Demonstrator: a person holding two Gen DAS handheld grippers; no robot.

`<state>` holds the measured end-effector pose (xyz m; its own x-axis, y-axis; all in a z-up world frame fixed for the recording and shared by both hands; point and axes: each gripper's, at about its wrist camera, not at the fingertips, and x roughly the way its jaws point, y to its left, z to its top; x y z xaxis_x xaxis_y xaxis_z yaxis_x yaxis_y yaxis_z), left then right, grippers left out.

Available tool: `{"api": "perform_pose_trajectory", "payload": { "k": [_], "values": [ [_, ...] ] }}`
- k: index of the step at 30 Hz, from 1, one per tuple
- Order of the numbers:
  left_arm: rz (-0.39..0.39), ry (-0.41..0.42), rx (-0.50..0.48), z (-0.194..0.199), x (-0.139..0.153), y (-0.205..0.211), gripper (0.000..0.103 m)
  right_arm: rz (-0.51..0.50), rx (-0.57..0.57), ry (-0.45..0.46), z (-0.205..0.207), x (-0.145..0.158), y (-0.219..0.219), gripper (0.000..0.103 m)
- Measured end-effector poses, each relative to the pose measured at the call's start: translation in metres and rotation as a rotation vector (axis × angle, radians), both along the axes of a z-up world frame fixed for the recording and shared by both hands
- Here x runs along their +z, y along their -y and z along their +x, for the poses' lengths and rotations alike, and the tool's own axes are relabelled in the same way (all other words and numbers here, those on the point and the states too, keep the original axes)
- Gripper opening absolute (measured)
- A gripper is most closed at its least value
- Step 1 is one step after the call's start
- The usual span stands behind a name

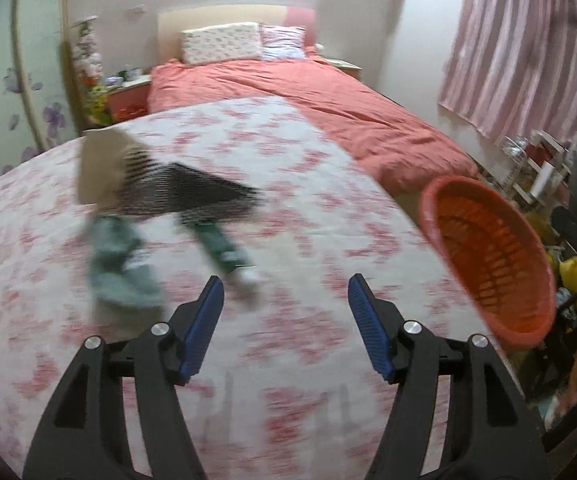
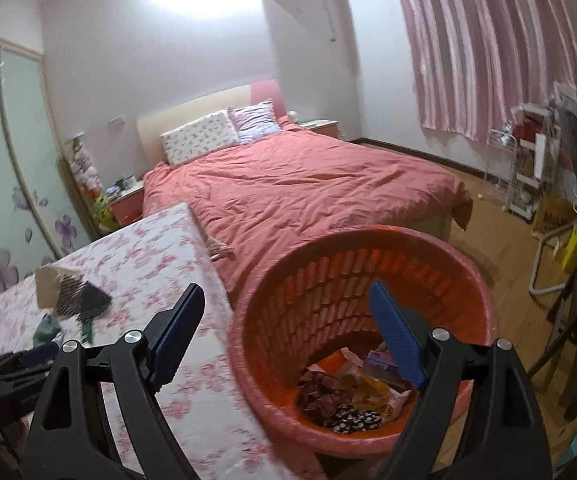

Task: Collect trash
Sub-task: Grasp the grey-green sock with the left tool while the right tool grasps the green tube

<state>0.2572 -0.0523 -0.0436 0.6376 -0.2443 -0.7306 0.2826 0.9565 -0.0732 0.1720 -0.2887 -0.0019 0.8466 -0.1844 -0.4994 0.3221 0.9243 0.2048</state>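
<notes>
- The left tool (image 1: pixel 285 289) hangs spread and empty over the floral-clothed bench (image 1: pixel 288 208).
- Ahead of it on the bench lie a blurred tan-and-black wrapper (image 1: pixel 156 176) and crumpled green wrappers (image 1: pixel 124 256).
- The right tool (image 2: pixel 286 300) is spread too, holding nothing, above the orange plastic slotted basket (image 2: pixel 324 280).
- Wrappers (image 2: pixel 352 392) lie in the basket's bottom, just beside the bench edge.

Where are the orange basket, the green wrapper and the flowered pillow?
orange basket (image 2: pixel 484 300), right wrist view, on its far rim.
green wrapper (image 1: pixel 118 256), left wrist view, on its middle.
flowered pillow (image 1: pixel 220 42), left wrist view, on its front face.
</notes>
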Motion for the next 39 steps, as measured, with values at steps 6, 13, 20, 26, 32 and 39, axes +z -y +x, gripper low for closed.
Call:
{"api": "perform_pose_trajectory", "payload": {
  "k": [6, 13, 20, 26, 32, 39],
  "values": [
    [-0.001, 0.017, 0.130, 0.008, 0.004, -0.067, 0.064, -0.057, 0.054, -0.004, 0.004, 0.006, -0.033, 0.084],
    [-0.053, -0.017, 0.235, 0.028, -0.001, -0.111, 0.059, -0.044, 0.097, -0.025, 0.011, 0.005, -0.052, 0.084],
    [-0.060, -0.069, 0.232, 0.051, -0.013, -0.107, 0.047, -0.037, 0.137, -0.045, 0.021, 0.003, -0.069, 0.079],
    [-0.021, -0.090, 0.198, 0.057, -0.026, -0.096, 0.016, -0.020, 0.188, -0.064, 0.031, -0.001, -0.085, 0.070],
    [-0.034, -0.055, 0.178, 0.049, -0.017, -0.108, 0.007, -0.006, 0.273, -0.095, 0.049, -0.005, -0.111, 0.062],
    [-0.054, 0.007, 0.230, 0.034, 0.004, -0.152, 0.007, 0.009, 0.388, -0.167, 0.077, -0.018, -0.150, 0.056]
  ]
}}
